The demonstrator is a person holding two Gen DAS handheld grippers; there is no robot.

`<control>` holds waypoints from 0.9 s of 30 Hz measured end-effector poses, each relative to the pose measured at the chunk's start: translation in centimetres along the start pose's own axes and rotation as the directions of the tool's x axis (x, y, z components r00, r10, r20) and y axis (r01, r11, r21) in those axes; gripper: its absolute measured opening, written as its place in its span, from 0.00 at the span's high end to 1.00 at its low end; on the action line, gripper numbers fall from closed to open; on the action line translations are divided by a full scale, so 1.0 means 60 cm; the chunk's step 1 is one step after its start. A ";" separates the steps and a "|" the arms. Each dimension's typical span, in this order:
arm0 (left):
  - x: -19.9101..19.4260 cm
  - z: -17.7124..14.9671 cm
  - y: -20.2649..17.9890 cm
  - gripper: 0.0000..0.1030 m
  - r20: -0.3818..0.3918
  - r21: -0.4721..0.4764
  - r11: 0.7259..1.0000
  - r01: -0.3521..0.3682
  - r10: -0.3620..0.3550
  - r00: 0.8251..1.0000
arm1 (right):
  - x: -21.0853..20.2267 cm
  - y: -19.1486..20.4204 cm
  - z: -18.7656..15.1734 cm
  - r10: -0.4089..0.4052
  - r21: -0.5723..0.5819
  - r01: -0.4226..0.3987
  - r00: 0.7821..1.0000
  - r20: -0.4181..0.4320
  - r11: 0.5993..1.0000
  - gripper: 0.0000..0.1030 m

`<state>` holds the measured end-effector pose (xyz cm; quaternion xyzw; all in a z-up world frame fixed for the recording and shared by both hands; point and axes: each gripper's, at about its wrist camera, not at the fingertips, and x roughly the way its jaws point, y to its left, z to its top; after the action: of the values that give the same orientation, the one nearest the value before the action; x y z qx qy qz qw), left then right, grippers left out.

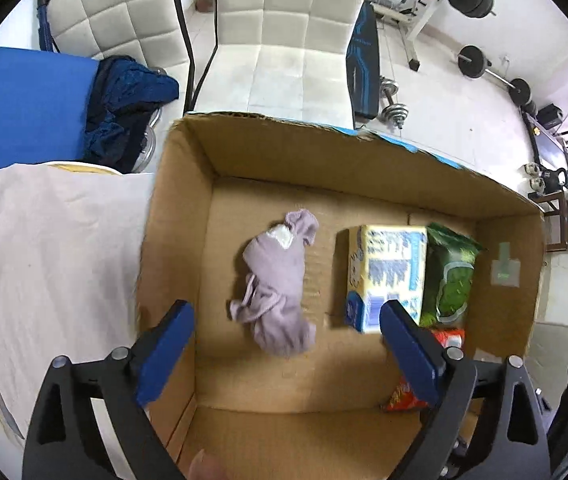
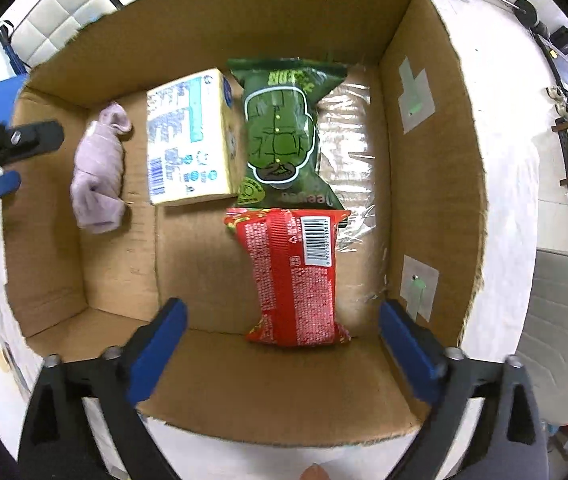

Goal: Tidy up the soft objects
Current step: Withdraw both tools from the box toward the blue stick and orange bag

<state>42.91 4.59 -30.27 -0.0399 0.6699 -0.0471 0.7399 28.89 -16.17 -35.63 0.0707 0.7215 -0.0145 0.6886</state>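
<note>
Cardboard box (image 2: 424,152) holds 4 items, including a lilac sock (image 2: 98,168); both tongs spread, empty.

Brown cardboard box (image 2: 424,160), centre frame: lilac sock (image 2: 98,168); yellow pack (image 2: 188,136) printed blue-white; green packet (image 2: 280,132); red packet (image 2: 296,276) with white barcode. Blue gripper fingers (image 2: 156,352).

I count one cardboard box (image 2: 436,168). Inside it, 4 items: one lilac sock bundle (image 2: 98,168), one yellow-and-blue carton (image 2: 188,136), one green snack bag (image 2: 284,132), one red snack bag (image 2: 296,276). Outside the box, from my left cam: 2 white padded chairs (image 1: 284,40), one blue garment (image 1: 124,108), one white cloth (image 1: 44,260).
</note>
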 end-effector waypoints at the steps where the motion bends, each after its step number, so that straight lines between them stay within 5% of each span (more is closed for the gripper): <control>1: -0.007 -0.009 -0.003 0.08 0.006 0.006 1.000 0.007 -0.007 1.000 | -0.009 0.002 -0.004 -0.002 0.002 0.002 1.000 0.017 1.000 0.00; 10: -0.102 -0.110 -0.019 0.08 0.160 0.071 0.994 -0.086 0.074 0.984 | -0.091 0.009 -0.053 -0.018 -0.002 0.019 0.991 0.134 1.000 0.00; 20: -0.196 -0.183 -0.014 0.08 0.264 0.050 0.997 -0.063 0.048 0.963 | -0.178 0.021 -0.131 0.012 0.001 -0.013 0.968 0.249 1.000 0.00; 27: -0.200 -0.253 0.024 0.08 0.254 0.003 0.992 -0.122 0.118 0.960 | -0.139 0.044 -0.200 0.111 -0.015 -0.111 0.981 0.162 0.994 0.00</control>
<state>26.68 7.53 -20.12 0.0019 0.5705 -0.0027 0.8213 17.64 -12.82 -26.47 0.1075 0.6580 0.0202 0.7450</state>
